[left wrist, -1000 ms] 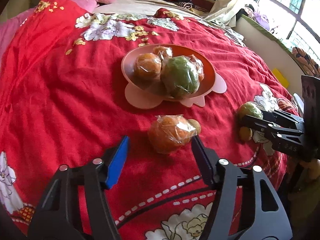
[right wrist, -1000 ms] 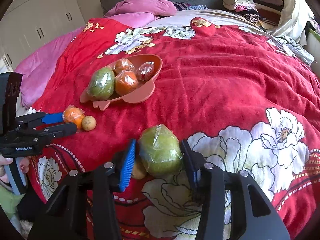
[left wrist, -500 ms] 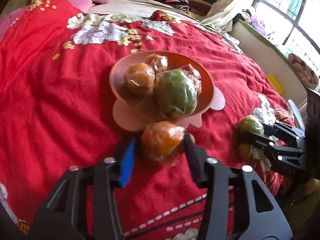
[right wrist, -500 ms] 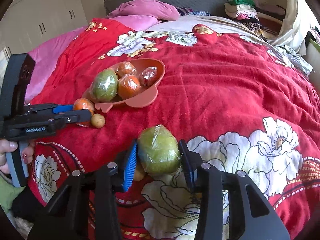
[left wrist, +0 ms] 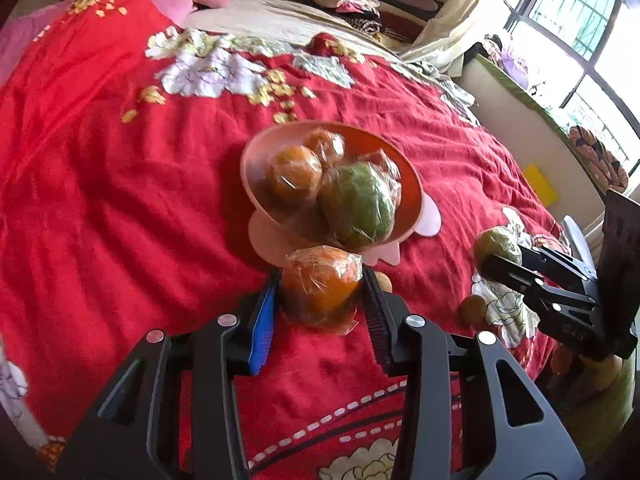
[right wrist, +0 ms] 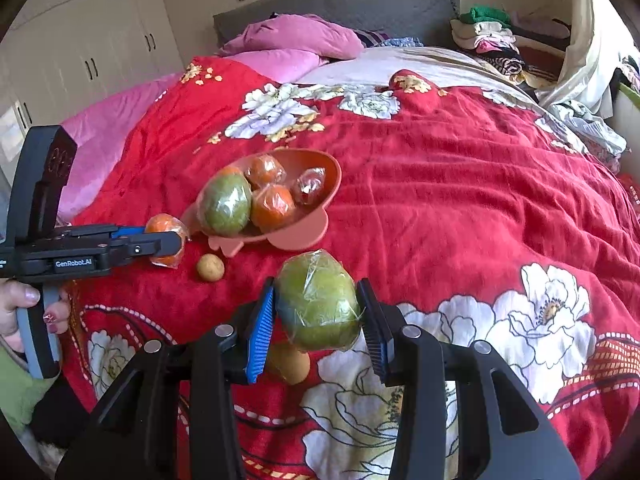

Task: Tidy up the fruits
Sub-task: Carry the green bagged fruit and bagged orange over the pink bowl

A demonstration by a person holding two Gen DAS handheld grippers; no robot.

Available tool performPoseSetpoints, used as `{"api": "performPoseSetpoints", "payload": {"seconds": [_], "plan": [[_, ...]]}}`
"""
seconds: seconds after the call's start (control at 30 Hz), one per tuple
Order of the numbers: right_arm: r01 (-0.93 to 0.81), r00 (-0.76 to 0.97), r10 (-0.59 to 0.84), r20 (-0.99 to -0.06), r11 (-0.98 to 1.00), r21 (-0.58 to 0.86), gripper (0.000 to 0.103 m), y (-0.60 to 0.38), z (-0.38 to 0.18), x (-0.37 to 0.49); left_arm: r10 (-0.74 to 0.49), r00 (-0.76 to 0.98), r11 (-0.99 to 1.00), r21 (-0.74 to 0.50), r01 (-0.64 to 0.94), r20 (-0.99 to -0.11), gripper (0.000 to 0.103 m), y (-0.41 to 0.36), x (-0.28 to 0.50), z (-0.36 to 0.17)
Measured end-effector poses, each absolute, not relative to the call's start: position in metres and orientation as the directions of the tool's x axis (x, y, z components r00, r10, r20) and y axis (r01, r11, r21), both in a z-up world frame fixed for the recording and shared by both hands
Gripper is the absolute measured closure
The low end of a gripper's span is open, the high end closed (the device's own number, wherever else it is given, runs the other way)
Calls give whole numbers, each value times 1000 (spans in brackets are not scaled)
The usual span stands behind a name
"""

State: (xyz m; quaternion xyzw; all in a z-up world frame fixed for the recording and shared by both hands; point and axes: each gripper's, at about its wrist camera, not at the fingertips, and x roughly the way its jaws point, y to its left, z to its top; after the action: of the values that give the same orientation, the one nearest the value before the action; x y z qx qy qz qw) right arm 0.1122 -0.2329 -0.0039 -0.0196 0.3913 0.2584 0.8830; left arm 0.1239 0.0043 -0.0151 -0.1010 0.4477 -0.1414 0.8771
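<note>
The left gripper (left wrist: 320, 300), lettered "GenRobot.AI", has just closed onto a wrapped orange (left wrist: 322, 286); the pink bowl (left wrist: 412, 196) sits just ahead; the right gripper (right wrist: 318, 320) clamps a wrapped green fruit (right wrist: 318, 300) over the red blanket (right wrist: 460, 200).

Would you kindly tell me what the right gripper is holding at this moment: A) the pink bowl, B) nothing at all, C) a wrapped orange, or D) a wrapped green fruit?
D: the right gripper has both pads pressed on the wrapped green fruit, while the wrapped orange sits in the left gripper near the pink bowl.
</note>
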Motion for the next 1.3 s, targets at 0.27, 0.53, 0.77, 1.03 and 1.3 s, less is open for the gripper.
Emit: {"api": "performPoseSetpoints", "payload": {"seconds": [0.27, 0.53, 0.77, 1.03, 1.3], "plan": [[-476, 573, 453, -683, 862, 173, 64, -229, 6, 120, -307, 597, 950, -281, 139, -741, 71, 16, 139, 2], [-479, 585, 454, -672, 862, 166, 64, -224, 13, 138, -296, 590, 954, -263, 144, -752, 71, 10, 159, 1], [-476, 592, 453, -667, 864, 165, 64, -221, 17, 159, -304, 580, 952, -260, 160, -756, 71, 0, 168, -2], [-490, 578, 473, -665, 853, 180, 64, -215, 16, 181, -298, 571, 954, -247, 167, -765, 71, -7, 175, -8], [-514, 562, 489, -667, 838, 182, 64, -201, 14, 199, -282, 571, 959, -225, 170, -771, 71, -10, 180, -13]]}}
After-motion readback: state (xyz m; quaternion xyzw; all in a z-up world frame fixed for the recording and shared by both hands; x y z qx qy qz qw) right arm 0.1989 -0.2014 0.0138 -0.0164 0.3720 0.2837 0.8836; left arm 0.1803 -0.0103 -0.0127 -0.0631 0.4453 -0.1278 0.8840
